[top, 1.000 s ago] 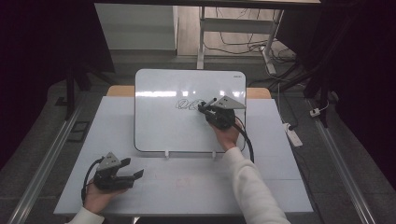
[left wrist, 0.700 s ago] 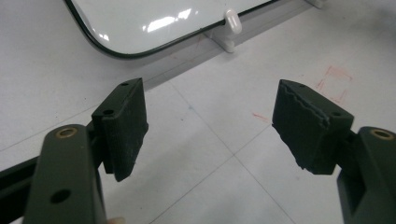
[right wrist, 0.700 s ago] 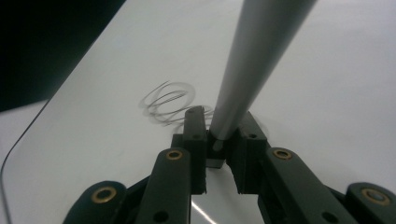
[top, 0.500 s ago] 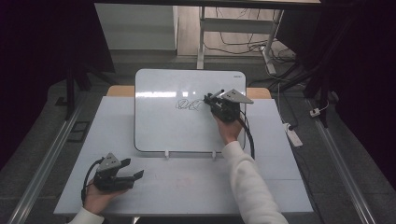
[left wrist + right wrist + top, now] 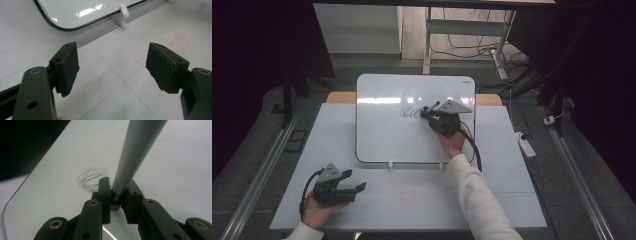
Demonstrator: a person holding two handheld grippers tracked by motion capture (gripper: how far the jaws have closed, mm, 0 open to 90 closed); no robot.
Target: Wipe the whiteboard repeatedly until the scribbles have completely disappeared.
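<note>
While resting idle on the bench (image 5: 522,200), our left gripper (image 5: 354,188) keeps its fingers wide apart, holding nothing. Farther off, our right gripper (image 5: 428,114) has its fingers clamped on a marker (image 5: 135,155), tip meeting the whiteboard (image 5: 382,135) beside the scribble (image 5: 411,112), evidently for writing.

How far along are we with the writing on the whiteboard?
Done: a few looping scribbles sit near the middle of the whiteboard. In hand: the right gripper is shut on a grey marker, held at the board just right of the scribbles. The left gripper rests open on the table, holding nothing. Left: most of the board is bare, so the writing looks barely begun.
</note>
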